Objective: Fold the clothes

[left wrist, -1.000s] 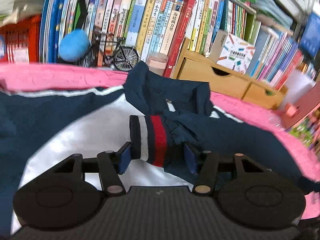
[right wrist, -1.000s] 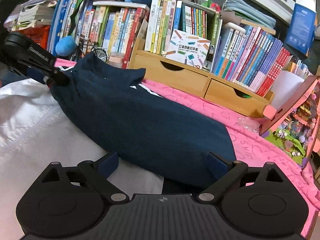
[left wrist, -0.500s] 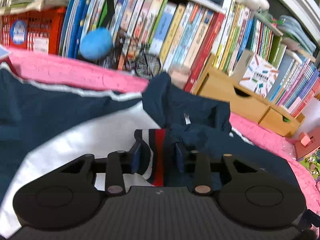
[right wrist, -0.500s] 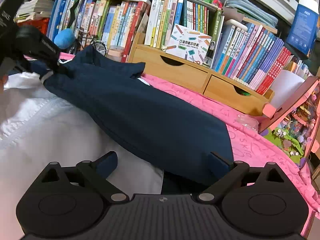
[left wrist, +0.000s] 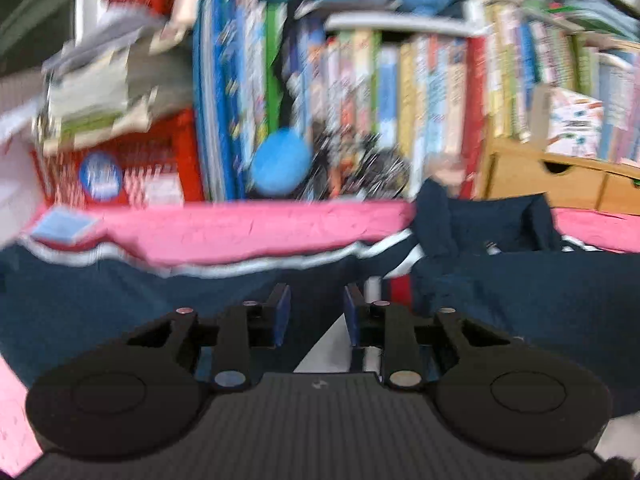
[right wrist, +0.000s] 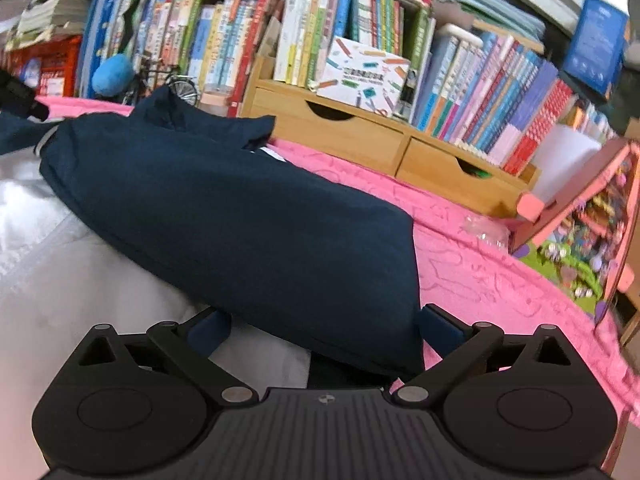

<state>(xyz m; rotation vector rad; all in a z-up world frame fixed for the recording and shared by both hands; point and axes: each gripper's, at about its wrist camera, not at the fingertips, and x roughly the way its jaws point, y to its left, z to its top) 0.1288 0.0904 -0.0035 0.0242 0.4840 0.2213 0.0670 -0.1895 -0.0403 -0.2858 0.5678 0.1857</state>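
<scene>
Left gripper [left wrist: 316, 314]: jaws narrowed; grip unclear through blur; striped cuff [left wrist: 390, 290] just right.
Jacket [right wrist: 240, 216]: on pink cover [right wrist: 480, 264], sleeve's long axis upper-left to lower-right.
Right gripper [right wrist: 324, 330]: spread wide, straddling sleeve end.

This is a home, likely a child's bedroom or study: crammed rows of books [right wrist: 224, 44] stand behind a pink bedspread [right wrist: 472, 264], with blue plush toys [right wrist: 112, 74], a wooden drawer organiser [right wrist: 360, 132], a toy bicycle [right wrist: 168, 82] and a pink dollhouse-like playset [right wrist: 588, 220].
</scene>
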